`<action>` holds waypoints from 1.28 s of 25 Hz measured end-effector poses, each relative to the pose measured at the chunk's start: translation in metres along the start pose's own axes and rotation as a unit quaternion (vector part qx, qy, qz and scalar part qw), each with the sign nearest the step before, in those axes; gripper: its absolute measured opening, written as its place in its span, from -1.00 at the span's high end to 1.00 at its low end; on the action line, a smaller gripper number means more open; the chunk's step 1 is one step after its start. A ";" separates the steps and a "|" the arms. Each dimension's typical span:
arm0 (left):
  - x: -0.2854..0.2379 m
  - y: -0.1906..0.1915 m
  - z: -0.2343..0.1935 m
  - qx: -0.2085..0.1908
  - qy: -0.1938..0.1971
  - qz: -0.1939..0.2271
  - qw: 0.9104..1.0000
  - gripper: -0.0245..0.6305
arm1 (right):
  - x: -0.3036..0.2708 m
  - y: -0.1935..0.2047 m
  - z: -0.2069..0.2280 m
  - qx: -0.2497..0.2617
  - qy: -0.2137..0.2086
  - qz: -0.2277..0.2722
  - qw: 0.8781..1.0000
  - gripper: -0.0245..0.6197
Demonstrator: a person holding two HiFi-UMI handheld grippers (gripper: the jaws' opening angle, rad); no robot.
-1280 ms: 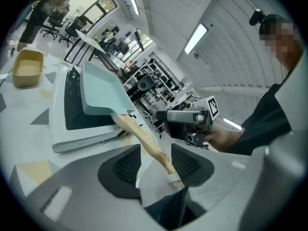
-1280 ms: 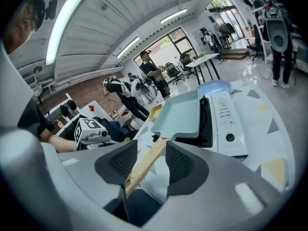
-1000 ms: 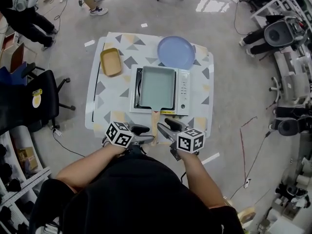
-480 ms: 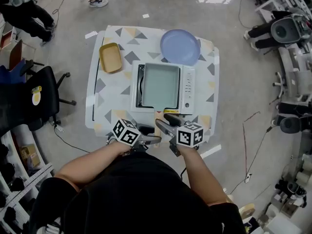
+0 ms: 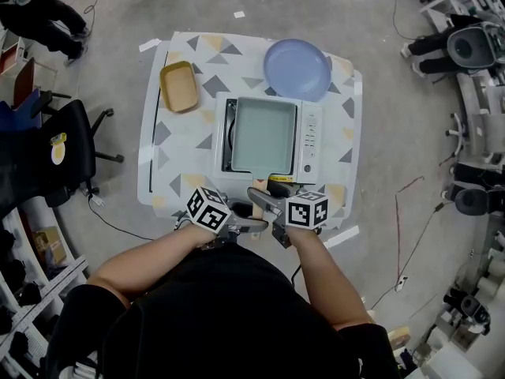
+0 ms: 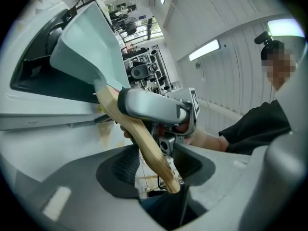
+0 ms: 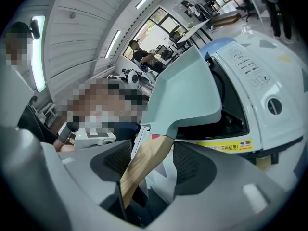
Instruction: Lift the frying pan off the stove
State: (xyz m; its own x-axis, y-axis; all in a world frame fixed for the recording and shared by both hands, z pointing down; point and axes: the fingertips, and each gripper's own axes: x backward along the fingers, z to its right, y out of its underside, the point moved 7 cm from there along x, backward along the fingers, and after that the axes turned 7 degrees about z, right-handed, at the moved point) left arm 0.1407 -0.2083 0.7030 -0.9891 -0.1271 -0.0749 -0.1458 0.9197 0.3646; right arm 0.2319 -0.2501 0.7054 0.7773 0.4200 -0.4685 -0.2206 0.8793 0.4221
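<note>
A square pale-green frying pan (image 5: 263,136) sits on a white stove (image 5: 312,136), its wooden handle (image 5: 257,186) pointing at me. My right gripper (image 5: 267,198) straddles the handle from the right. Its jaws have just been opening, and in the right gripper view the handle (image 7: 144,165) lies between the pads of the right gripper (image 7: 151,160) with gaps on both sides. My left gripper (image 5: 246,218) comes in from the left. The handle (image 6: 139,134) runs between the left gripper's (image 6: 151,160) pads, with a gap at the right pad.
The stove stands on a small table (image 5: 177,172) with a patterned cloth. A blue plate (image 5: 297,69) lies behind the stove at the right, a tan tray (image 5: 180,87) at the back left. A black office chair (image 5: 47,156) stands left of the table.
Both grippers have edged in closer to the stove along the pan's handle. The right gripper has come forward more than the left. The pan has not moved.
</note>
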 end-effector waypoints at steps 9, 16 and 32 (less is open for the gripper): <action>-0.005 -0.003 -0.003 0.011 0.005 -0.017 1.000 0.41 | -0.015 -0.001 0.009 -0.067 -0.039 0.013 0.997 0.03; -0.003 -0.005 -0.002 0.009 0.008 -0.033 0.999 0.41 | -0.022 -0.001 0.008 -0.091 -0.060 0.012 0.994 0.13; 0.009 -0.012 0.012 -0.005 -0.002 -0.052 0.999 0.39 | -0.021 -0.003 -0.003 -0.159 -0.101 0.072 0.980 0.20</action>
State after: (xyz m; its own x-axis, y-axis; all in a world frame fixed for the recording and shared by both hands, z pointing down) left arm 0.1336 -0.2158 0.6867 -0.9687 -0.2197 -0.1157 -0.2471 0.8983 0.3633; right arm 0.2148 -0.2613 0.7116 0.8179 0.5202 -0.2460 -0.4839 0.8531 0.1951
